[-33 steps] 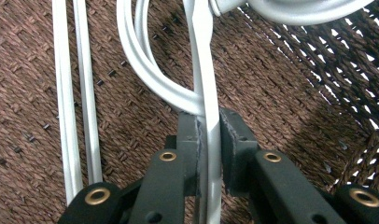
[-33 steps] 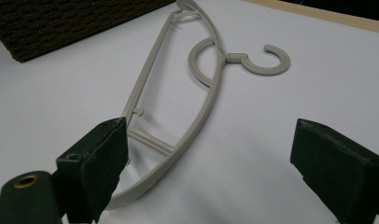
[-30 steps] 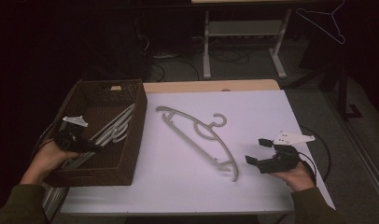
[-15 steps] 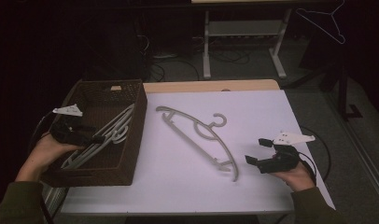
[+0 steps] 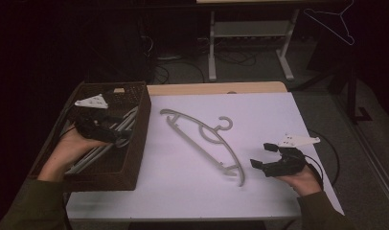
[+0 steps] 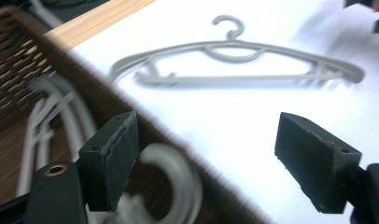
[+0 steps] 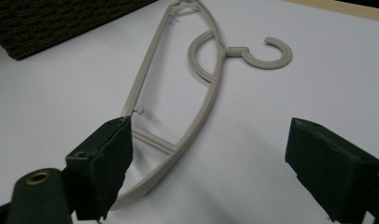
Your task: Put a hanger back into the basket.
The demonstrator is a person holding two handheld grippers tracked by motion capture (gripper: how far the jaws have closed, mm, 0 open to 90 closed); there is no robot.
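White tabletop (image 5: 259, 115) takes up most of the scene, with a dark room beyond it, and the places below are given from the grey plastic hanger (image 5: 204, 139) that lies flat near its middle. Nearest the person, to the right of the hanger's lower end, the right gripper (image 5: 265, 155) rests low over the table in the right hand (image 5: 298, 176); its jaws stand wide apart with nothing between them, and the right gripper view looks along them at the hanger's near end and curved arm, which lie on the white surface apart from the pads. To the left of the hanger sits a dark brown woven basket (image 5: 140, 139) at the table's left edge, holding a bundle of more grey hangers (image 5: 94, 148). Above that bundle the left gripper (image 5: 117, 139) is held by the left hand (image 5: 70, 148); its jaws have just been opening and now stand wide, gripping nothing. In the left gripper view a grey hanger hook (image 6: 173, 172) shows blurred just by the left jaw, over the basket's rim. Beyond the hanger, past the table's wooden far edge (image 5: 216, 88), stand a white metal frame (image 5: 250, 45) and cables on the dark floor.
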